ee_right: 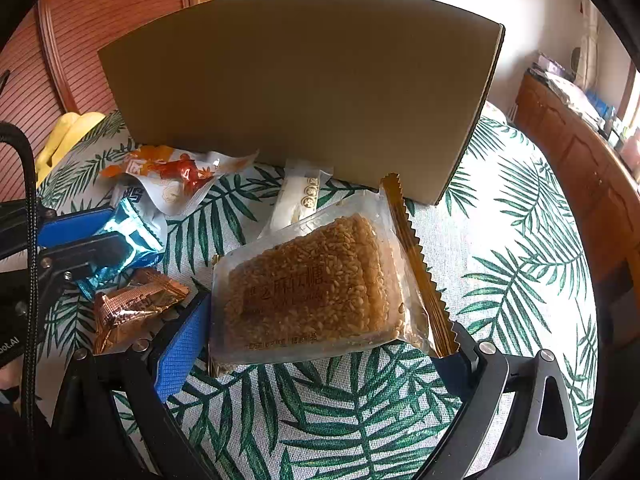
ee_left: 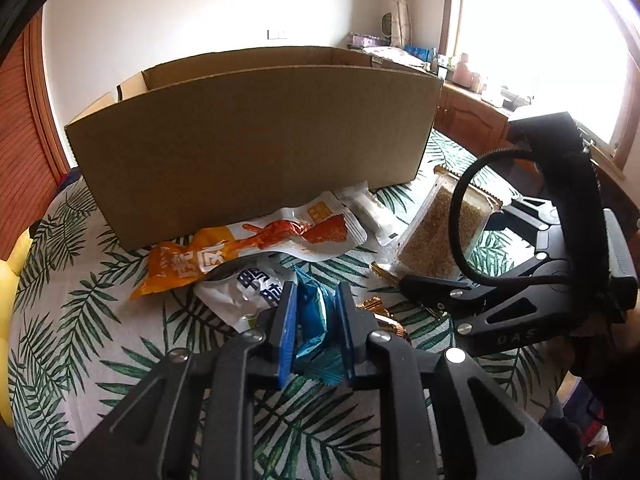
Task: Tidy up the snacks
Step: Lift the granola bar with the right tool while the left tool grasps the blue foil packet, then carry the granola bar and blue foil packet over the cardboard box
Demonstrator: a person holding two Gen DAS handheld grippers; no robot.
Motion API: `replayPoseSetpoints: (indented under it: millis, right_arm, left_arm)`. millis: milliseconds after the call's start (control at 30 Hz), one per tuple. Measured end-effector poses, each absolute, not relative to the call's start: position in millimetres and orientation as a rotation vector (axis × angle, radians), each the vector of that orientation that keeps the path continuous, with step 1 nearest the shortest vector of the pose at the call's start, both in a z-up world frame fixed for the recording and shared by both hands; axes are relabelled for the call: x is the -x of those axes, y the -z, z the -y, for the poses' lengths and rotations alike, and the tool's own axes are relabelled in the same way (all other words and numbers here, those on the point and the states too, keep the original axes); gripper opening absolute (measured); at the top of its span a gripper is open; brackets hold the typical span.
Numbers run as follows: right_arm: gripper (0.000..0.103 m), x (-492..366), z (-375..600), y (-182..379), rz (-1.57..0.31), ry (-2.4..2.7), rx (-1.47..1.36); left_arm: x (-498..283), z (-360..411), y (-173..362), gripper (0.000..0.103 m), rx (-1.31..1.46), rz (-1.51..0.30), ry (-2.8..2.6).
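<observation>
Left tool (ee_left: 316, 332): fingers nearly together, clamping at lower centre of frame. Right tool (ee_right: 320, 344): fingers spread wide, lower frame.

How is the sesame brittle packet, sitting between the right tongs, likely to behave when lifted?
The sesame brittle packet probably lifts as a stiff slab, since a solid seeded block fills it. The glossy clear wrapper looks slippery against the right tongs. The brittle may crack if squeezed hard, and the crimped gold edge would likely just fold.

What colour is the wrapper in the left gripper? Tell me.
Shiny blue wrapper, pinched in the left gripper; clearest in the left wrist view.
</observation>
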State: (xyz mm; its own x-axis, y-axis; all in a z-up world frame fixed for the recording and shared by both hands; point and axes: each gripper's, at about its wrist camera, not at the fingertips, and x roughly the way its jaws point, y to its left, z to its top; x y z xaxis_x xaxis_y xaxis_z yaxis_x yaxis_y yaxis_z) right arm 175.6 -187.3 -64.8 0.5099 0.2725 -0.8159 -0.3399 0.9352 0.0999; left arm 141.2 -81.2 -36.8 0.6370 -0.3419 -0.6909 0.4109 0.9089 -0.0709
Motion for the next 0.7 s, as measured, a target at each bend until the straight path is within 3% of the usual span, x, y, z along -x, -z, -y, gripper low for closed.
replayPoseSetpoints:
  millis: [367,533,700]
  right_arm:
    - [0.099,-172,189,64,-0.966,-0.382,0.099]
    - [0.086,-168,187,61,-0.945,-0.403,0.107]
    - [0.079,-160,195,54,-0.902,-0.402,0.083]
  left_arm:
    - [-139,68,23,0.017,-0.055,-0.729,0.421]
    - [-138,65,20,0.017,-0.047,-0.723,0.42]
    - [-138,63,22,0.017,-0.039,-0.728,0.416]
